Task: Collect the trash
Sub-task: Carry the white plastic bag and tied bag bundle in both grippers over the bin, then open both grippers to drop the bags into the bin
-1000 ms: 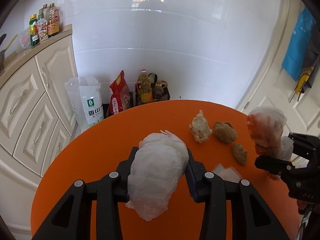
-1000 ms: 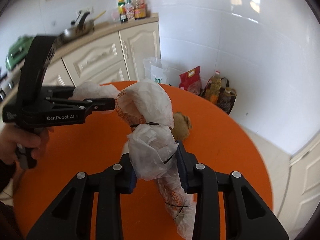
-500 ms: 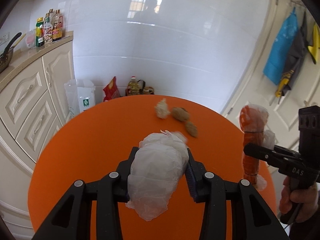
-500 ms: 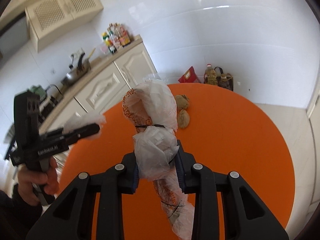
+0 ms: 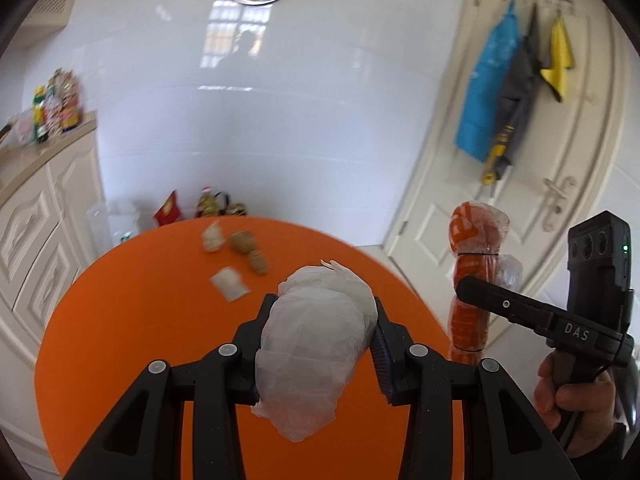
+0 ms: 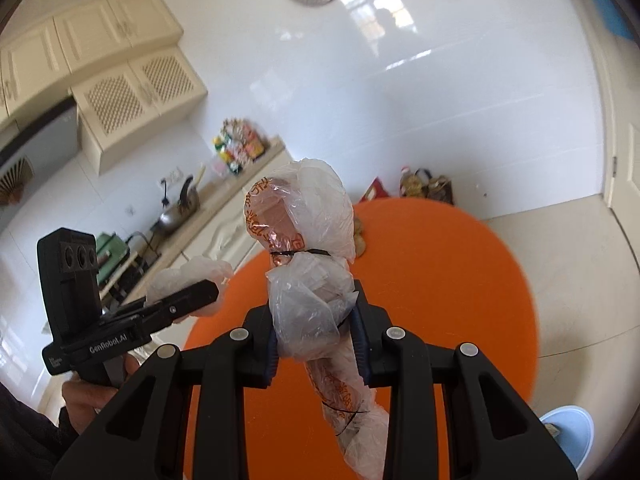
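Carrying two pieces at once — my left gripper (image 5: 318, 344) fingers clench a crumpled white plastic bag (image 5: 316, 344), my right gripper (image 6: 316, 340) fingers clench an orange-printed tied bag (image 6: 308, 256), both above the orange bench (image 5: 132, 344). Left there — tissue wad (image 5: 212, 237), brown lumps (image 5: 243, 242), small packet (image 5: 229, 285).

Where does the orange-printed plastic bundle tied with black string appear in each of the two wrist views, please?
Left wrist view: the orange-printed bundle stands upright at right, clamped in the right gripper, before the door.
Right wrist view: the same bundle fills the centre, between that gripper's pads.
Shared landmark: the round orange table.
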Motion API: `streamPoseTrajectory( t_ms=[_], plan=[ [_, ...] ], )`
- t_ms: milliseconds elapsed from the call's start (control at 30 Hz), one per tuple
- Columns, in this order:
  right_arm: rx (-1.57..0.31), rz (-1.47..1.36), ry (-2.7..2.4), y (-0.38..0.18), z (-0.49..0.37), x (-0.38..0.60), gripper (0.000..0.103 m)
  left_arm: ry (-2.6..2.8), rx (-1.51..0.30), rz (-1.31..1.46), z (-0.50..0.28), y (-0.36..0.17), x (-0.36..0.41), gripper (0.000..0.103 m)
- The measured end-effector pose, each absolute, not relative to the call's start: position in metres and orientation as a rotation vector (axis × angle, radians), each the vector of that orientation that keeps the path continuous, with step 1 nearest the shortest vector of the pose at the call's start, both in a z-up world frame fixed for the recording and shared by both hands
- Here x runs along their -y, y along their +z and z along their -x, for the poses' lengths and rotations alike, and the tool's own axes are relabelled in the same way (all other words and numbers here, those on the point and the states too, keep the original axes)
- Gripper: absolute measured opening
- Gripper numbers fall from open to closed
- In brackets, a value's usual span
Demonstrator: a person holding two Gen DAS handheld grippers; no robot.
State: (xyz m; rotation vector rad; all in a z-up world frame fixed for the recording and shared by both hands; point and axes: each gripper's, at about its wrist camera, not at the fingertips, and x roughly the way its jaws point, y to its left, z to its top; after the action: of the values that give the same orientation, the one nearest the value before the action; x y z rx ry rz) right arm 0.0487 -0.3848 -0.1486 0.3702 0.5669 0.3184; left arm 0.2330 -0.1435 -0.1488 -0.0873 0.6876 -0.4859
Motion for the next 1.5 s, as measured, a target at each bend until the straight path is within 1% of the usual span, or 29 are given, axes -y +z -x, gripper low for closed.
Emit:
streamPoseTrajectory(
  t_ms=[133,233,433,667,967,1033,1100,1233,1300,1333,1367,1400,1433,1467,1500],
  plan=[
    [-0.508,-0.377,0.231,-0.13,-0.006,0.414,0.03,-0.569,-0.664,0.053,-0.208,-0.137,0.172,0.039],
    [-0.477,-0.385,0.139,-0.121,0.026,0.442,0.03,-0.641,-0.66,0.025,-0.207,-0.136,0.201,0.039],
    [-0.47,-0.447,-0.06,-0.13,0.088,0.508,0.03,-0.812,-0.688,-0.039,-0.203,-0.145,0.269,0.039],
    [-0.522,-0.547,-0.244,-0.176,0.14,0.576,0.03,-0.953,-0.797,-0.096,-0.205,-0.186,0.334,0.039],
    [-0.609,-0.668,-0.34,-0.239,0.139,0.624,0.03,-0.972,-0.906,-0.204,-0.213,-0.239,0.382,0.039],
    [-0.628,-0.684,-0.361,-0.253,0.138,0.634,0.03,-0.967,-0.931,-0.231,-0.225,-0.244,0.401,0.039],
    [-0.661,-0.7,-0.387,-0.269,0.134,0.643,0.032,-0.959,-0.971,-0.262,-0.226,-0.258,0.417,0.04],
    [-0.721,-0.751,-0.431,-0.303,0.127,0.664,0.033,-0.944,-1.049,-0.32,-0.24,-0.279,0.454,0.042],
    [-0.746,-0.79,-0.443,-0.318,0.126,0.674,0.039,-0.94,-1.086,-0.356,-0.244,-0.291,0.47,0.043],
    [-0.756,-0.808,-0.451,-0.324,0.127,0.678,0.048,-0.94,-1.103,-0.376,-0.246,-0.296,0.479,0.045],
    [-0.757,-0.821,-0.458,-0.327,0.129,0.678,0.059,-0.941,-1.12,-0.39,-0.246,-0.3,0.482,0.047],
    [-0.752,-0.837,-0.461,-0.33,0.131,0.681,0.066,-0.941,-1.127,-0.398,-0.246,-0.303,0.484,0.052],
    [-0.742,-0.852,-0.466,-0.331,0.134,0.684,0.079,-0.937,-1.126,-0.405,-0.249,-0.303,0.492,0.062],
    [-0.738,-0.856,-0.483,-0.332,0.137,0.686,0.086,-0.93,-1.123,-0.412,-0.248,-0.304,0.492,0.066],
    [-0.738,-0.858,-0.493,-0.333,0.139,0.688,0.086,-0.925,-1.124,-0.414,-0.247,-0.304,0.494,0.075]
  ],
)
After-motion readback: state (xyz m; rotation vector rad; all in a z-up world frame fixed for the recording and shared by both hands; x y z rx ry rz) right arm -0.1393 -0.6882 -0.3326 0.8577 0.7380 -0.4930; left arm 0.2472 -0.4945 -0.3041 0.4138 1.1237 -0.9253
